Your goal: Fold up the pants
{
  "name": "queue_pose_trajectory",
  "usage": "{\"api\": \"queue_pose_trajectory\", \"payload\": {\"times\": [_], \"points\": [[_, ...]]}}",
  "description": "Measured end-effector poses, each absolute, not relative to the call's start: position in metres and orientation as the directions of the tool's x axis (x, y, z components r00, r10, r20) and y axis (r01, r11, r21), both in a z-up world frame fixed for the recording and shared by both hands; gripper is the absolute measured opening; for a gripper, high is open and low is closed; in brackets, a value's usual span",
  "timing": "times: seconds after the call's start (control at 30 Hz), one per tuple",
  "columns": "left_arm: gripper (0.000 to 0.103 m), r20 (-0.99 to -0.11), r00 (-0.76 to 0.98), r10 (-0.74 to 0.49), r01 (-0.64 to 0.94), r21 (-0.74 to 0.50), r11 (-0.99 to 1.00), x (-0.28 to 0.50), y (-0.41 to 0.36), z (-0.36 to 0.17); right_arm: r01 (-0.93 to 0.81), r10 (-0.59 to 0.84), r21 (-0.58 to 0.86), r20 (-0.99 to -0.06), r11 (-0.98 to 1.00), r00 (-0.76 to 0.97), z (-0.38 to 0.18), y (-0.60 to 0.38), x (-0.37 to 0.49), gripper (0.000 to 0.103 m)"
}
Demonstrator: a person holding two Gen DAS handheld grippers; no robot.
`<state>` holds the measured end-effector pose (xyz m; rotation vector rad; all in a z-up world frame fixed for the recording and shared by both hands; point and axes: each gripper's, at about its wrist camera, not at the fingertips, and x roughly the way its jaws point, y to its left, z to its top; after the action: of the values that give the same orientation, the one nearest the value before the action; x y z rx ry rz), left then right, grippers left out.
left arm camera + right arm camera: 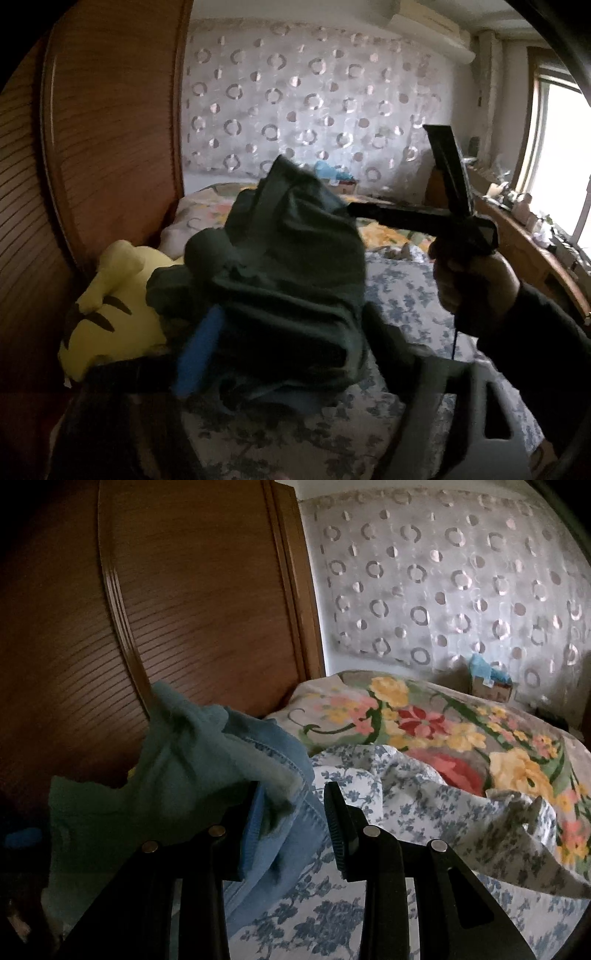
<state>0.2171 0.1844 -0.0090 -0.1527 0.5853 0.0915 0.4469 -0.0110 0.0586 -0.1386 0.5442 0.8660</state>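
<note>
The pants [291, 273] are dark green and hang bunched in the air over the bed; in the right wrist view they look teal [173, 760]. My left gripper [295, 369] is mostly hidden under the cloth; its blue pad [199, 354] shows at the left with fabric draped over it. My right gripper [295, 827] has its jaws apart, and the pants' edge lies against the left blue pad [251, 834]. In the left wrist view the right gripper [351, 210] touches the pants' upper edge, held by a hand [476, 277].
A bed with a blue floral sheet [332, 915] and a flowered blanket [443, 731]. A yellow plush toy [107, 314] lies by the wooden wardrobe [166, 609]. Blue denim [280, 849] lies under the pants. A cluttered shelf [532, 236] runs under the window.
</note>
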Motion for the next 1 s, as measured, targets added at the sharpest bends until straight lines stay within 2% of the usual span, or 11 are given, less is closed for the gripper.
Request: {"api": "queue_pose_trajectory", "payload": {"times": [0.27,0.33,0.4,0.5,0.6,1.0], "points": [[0.082,-0.527,0.850,0.031,-0.095,-0.095,0.991,0.199,0.171,0.007,-0.763,0.700,0.084,-0.471,0.641,0.536,0.069,-0.034,0.396,0.035],[0.083,-0.522,0.852,0.034,-0.094,-0.088,0.992,0.193,0.167,0.010,-0.766,0.710,0.094,-0.463,0.635,0.531,0.070,-0.042,0.381,0.038],[0.083,-0.511,0.859,0.033,-0.087,-0.082,0.993,0.187,0.164,0.014,-0.767,0.717,0.103,-0.452,0.633,0.531,0.071,-0.052,0.366,0.048],[0.085,-0.497,0.868,0.029,-0.078,-0.078,0.994,0.178,0.158,0.021,-0.759,0.715,0.107,-0.441,0.642,0.543,0.071,-0.068,0.345,0.056],[0.085,-0.482,0.876,0.024,-0.068,-0.074,0.995,0.169,0.153,0.028,-0.750,0.708,0.105,-0.437,0.653,0.555,0.069,-0.083,0.331,0.061],[0.085,-0.437,0.900,-0.006,-0.021,-0.055,0.998,0.137,0.124,0.049,-0.694,0.659,0.078,-0.406,0.716,0.633,0.079,-0.128,0.249,0.066]]}}
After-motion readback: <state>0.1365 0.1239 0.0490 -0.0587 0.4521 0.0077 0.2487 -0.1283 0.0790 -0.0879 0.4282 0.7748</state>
